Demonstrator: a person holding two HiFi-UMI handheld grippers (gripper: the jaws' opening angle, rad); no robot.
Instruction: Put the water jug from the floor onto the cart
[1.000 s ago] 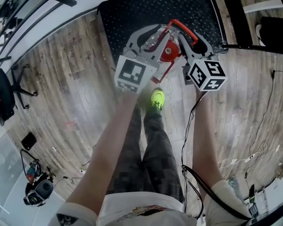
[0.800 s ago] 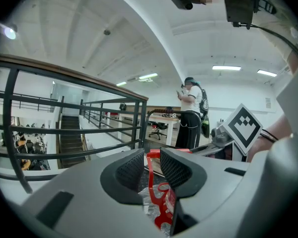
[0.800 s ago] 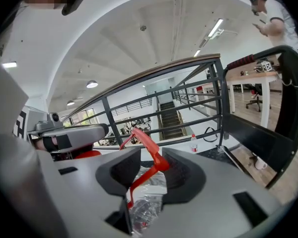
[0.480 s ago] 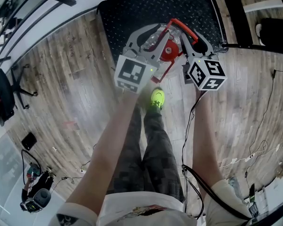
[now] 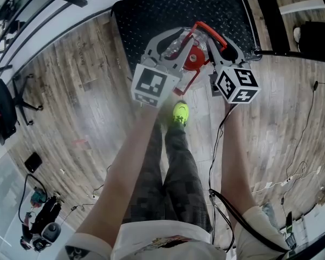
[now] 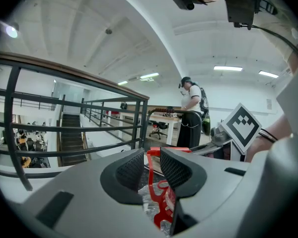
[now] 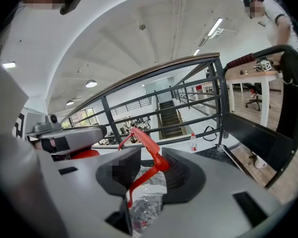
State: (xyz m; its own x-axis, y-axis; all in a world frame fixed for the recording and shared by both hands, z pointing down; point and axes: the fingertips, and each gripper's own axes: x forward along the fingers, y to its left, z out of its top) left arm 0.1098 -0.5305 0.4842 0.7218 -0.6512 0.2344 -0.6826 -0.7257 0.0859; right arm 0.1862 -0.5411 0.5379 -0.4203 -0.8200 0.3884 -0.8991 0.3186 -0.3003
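The clear water jug (image 5: 179,45) with a red cap and red handle (image 5: 208,34) hangs between both grippers at the near edge of the cart's black tread-plate deck (image 5: 151,10). Whether it rests on the deck I cannot tell. My left gripper (image 5: 165,45) is shut on the red handle (image 6: 154,155), which stands upright between its pads (image 6: 151,168). My right gripper (image 5: 223,46) has just been closing with the handle (image 7: 146,143) slanting between its jaws (image 7: 151,170), and it grips it. The crinkled jug body (image 7: 146,207) shows below.
A dark metal railing (image 6: 84,108) runs behind the cart, and the cart's push bar (image 7: 288,53) rises at the right. A person (image 6: 191,113) stands farther back by a desk. My green shoe (image 5: 180,114), cables (image 5: 216,145), a chair (image 5: 5,107) and dark gear (image 5: 40,234) are on the wood floor.
Both grippers and the jug stay where they were. The dark gear on the floor at lower left has shifted down and left.
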